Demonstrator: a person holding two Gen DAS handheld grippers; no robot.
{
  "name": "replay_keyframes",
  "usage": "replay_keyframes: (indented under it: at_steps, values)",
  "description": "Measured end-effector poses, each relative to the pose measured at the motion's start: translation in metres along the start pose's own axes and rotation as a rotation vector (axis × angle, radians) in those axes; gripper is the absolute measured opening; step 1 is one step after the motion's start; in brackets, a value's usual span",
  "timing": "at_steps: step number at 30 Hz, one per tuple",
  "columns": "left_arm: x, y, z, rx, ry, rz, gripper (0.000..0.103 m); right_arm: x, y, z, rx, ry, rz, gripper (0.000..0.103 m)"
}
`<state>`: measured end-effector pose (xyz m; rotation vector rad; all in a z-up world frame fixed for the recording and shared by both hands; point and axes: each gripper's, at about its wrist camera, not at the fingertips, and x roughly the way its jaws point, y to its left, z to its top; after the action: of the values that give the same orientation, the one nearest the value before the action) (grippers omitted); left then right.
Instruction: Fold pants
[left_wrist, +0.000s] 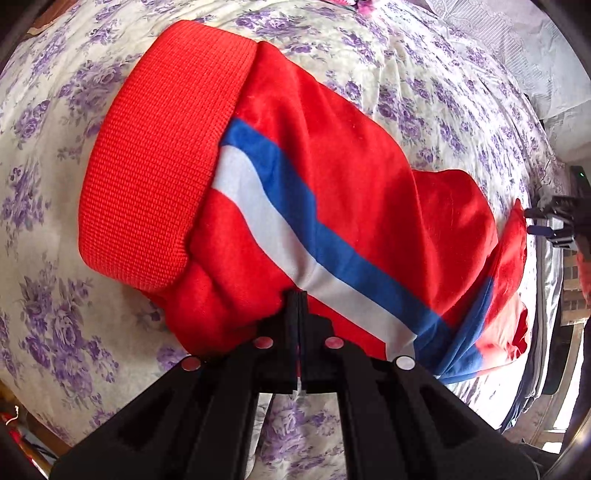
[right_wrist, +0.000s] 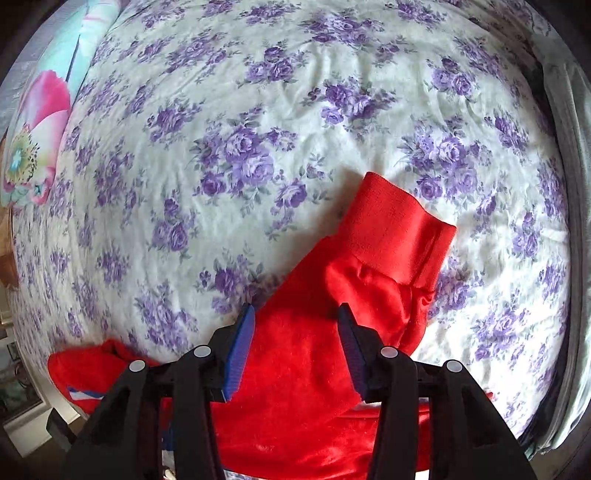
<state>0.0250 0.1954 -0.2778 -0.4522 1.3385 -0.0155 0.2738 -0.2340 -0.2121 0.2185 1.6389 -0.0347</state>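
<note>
Red fleece pants (left_wrist: 332, 166) with a blue and white side stripe and a ribbed red waistband (left_wrist: 162, 155) lie on the flowered bed sheet (left_wrist: 44, 295). My left gripper (left_wrist: 297, 295) is shut on the pants' near edge by the white stripe. In the right wrist view a red pant leg (right_wrist: 314, 350) with a folded cuff (right_wrist: 399, 229) lies under my right gripper (right_wrist: 297, 314), which is open with its blue pads either side of the cloth. The right gripper also shows in the left wrist view (left_wrist: 550, 221) at the far right.
A pillow with a pink flower print (right_wrist: 37, 140) lies at the sheet's left edge. The bed's edge with grey bedding (right_wrist: 576, 184) runs down the right. Bare flowered sheet (right_wrist: 258, 110) stretches beyond the pants.
</note>
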Motion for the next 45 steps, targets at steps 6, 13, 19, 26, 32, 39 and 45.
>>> replay_keyframes:
  at_steps: [6, 13, 19, 26, 32, 39, 45]
  values:
    - [0.002, -0.006, 0.004, 0.020, 0.011, 0.025, 0.001, 0.037, 0.014, 0.016, 0.033, 0.066, -0.158, 0.054]
    - [0.003, -0.004, 0.005, 0.016, 0.023, 0.018, 0.001, 0.016, 0.008, -0.007, -0.012, -0.013, -0.064, 0.010]
    - [0.003, -0.003, 0.009, 0.039, 0.028, 0.018, 0.001, -0.062, -0.049, -0.079, -0.034, -0.146, 0.153, 0.009]
    - [0.004, -0.006, 0.010, 0.060, 0.036, 0.031, 0.001, -0.035, -0.179, -0.196, 0.180, -0.239, 0.178, 0.007]
    - [0.005, -0.018, 0.013, 0.101, 0.062, 0.083, 0.001, 0.041, -0.238, -0.243, 0.399, -0.225, 0.300, 0.002]
    - [-0.025, -0.048, 0.010, 0.159, 0.025, 0.141, 0.001, 0.002, -0.240, -0.252, 0.390, -0.342, 0.425, 0.054]
    - [-0.041, -0.097, -0.001, 0.241, -0.006, 0.004, 0.005, 0.026, -0.232, -0.224, 0.414, -0.281, 0.489, 0.054]
